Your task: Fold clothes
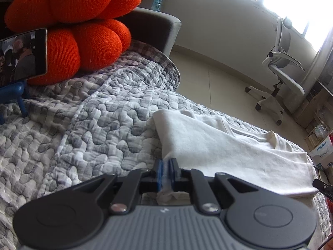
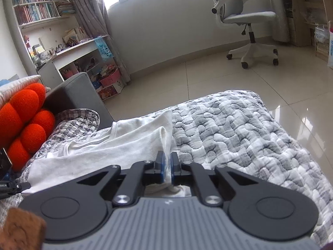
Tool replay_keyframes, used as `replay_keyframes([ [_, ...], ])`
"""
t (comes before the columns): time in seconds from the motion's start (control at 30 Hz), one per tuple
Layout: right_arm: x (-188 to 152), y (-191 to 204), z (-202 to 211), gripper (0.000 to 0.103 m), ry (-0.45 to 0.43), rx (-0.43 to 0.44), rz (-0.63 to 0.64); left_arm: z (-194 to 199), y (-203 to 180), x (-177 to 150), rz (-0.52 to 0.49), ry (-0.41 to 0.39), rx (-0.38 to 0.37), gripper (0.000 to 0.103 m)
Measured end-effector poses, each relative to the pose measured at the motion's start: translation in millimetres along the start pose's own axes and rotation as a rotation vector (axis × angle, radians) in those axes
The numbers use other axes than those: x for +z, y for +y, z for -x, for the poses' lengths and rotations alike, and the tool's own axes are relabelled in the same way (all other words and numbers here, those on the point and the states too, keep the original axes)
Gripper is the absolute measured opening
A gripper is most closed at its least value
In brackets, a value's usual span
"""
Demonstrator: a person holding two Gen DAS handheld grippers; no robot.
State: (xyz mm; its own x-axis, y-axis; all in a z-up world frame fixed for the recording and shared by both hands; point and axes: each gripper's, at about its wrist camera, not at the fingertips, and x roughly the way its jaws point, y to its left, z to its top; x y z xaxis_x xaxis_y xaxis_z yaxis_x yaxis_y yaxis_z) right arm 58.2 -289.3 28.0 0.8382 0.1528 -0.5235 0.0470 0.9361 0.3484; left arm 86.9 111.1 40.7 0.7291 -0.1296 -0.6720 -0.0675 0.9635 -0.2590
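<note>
A white T-shirt (image 1: 224, 145) lies partly folded on the grey quilted bed cover (image 1: 87, 129), its collar toward the far side. My left gripper (image 1: 166, 167) is shut on the shirt's near left corner, with white cloth pinched between its blue pads. In the right wrist view the same shirt (image 2: 108, 148) stretches left across the quilt (image 2: 239, 129). My right gripper (image 2: 167, 164) is shut on the shirt's near right edge, with cloth between the pads and bunched under the jaws.
An orange knotted cushion (image 1: 68, 27) and a phone on a blue stand (image 1: 22, 56) sit at the head of the bed. A grey sofa arm (image 2: 72, 95), an office chair (image 2: 247, 20), shelves (image 2: 41, 10) and tiled floor lie beyond the bed edge.
</note>
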Motion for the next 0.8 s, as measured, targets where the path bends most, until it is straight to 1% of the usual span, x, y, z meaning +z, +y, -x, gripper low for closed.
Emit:
replay_keyframes([
  [0.03, 2, -2, 1, 0.006, -0.003, -0.005, -0.001, 0, 1, 0, 0.005, 0.0, 0.0, 0.016],
  [0.1, 5, -6, 3, 0.006, -0.013, -0.004, -0.005, 3, 3, 3, 0.025, -0.008, -0.013, 0.017],
  [0.13, 7, -8, 4, 0.007, -0.018, 0.012, -0.007, 5, 3, 4, 0.033, -0.017, -0.016, 0.017],
  [0.2, 13, -5, 2, 0.018, -0.003, 0.051, -0.004, 7, 5, 6, 0.047, -0.033, -0.014, 0.017],
  [0.3, 19, 5, -8, 0.018, 0.031, 0.079, 0.022, 7, 4, 7, 0.051, -0.053, 0.002, 0.017],
  [0.37, 19, 14, -17, 0.018, 0.054, 0.069, 0.067, 3, -1, 5, 0.012, -0.048, 0.025, 0.017],
  [0.4, 17, 18, -21, 0.016, 0.058, 0.048, 0.104, 0, -4, 4, -0.012, -0.043, 0.041, 0.017],
  [0.43, 15, 23, -22, 0.012, 0.058, 0.019, 0.144, -2, -6, 3, -0.031, -0.038, 0.057, 0.019],
  [0.47, 13, 27, -24, 0.007, 0.057, -0.011, 0.184, -4, -6, 2, -0.037, -0.033, 0.067, 0.02],
  [0.53, 11, 30, -20, 0.003, 0.027, -0.039, 0.207, -5, -5, 2, -0.04, -0.035, 0.071, 0.021],
  [0.6, 10, 28, -21, 0.002, 0.024, -0.051, 0.199, -5, -7, 2, -0.061, -0.04, 0.081, 0.022],
  [0.67, 5, 26, -30, 0.002, 0.058, -0.067, 0.208, -6, -10, 0, -0.086, -0.044, 0.092, 0.022],
  [0.73, 3, 25, -33, 0.002, 0.06, -0.07, 0.215, -4, -8, 2, -0.069, -0.048, 0.088, 0.023],
  [0.8, 6, 26, -26, 0.004, 0.037, -0.066, 0.207, 2, -5, 5, -0.036, -0.068, 0.079, 0.023],
])
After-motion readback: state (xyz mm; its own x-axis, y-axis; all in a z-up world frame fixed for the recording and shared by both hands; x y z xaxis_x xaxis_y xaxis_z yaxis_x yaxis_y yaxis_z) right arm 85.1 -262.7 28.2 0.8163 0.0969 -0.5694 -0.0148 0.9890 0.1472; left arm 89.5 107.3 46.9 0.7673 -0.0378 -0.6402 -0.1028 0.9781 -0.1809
